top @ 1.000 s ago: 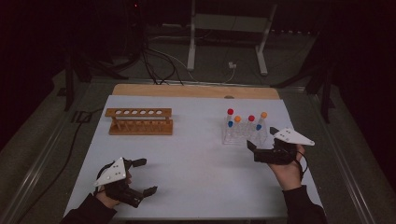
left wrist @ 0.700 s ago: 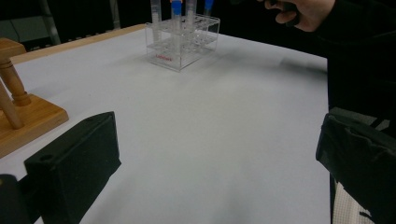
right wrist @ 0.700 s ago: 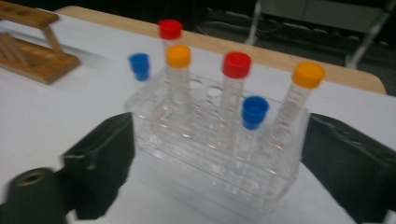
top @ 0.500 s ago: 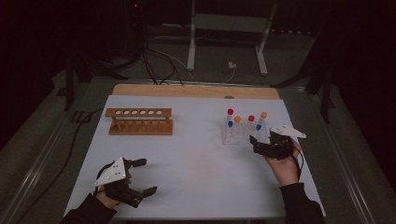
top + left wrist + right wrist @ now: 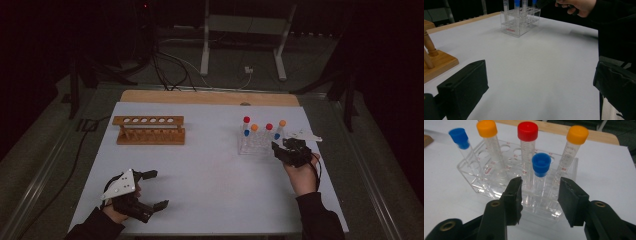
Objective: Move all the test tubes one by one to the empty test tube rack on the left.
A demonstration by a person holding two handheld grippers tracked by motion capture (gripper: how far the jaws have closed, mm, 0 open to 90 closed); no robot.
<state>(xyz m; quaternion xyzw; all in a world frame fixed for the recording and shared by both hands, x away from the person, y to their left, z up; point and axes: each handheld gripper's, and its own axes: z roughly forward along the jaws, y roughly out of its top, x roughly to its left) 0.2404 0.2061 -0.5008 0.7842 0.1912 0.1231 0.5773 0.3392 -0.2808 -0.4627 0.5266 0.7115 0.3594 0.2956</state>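
Blue-capped tube (image 5: 541, 170) stands between the right gripper (image 5: 541, 195) pads, jaws closing, not yet touching. Centre it, then clamp below the cap.

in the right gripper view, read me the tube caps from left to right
Left blue cap → orange cap → red cap → nearer blue cap → second orange cap.

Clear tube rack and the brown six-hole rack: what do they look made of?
Clear tube rack: looks like glossy transparent plastic, likely acrylic; the table shows through its walls and edges glint. Brown six-hole rack: looks like wood, matte to lightly varnished; warm tan colour and turned posts, seen in the left gripper view. Capped tubes: clear, plastic or glass unclear.
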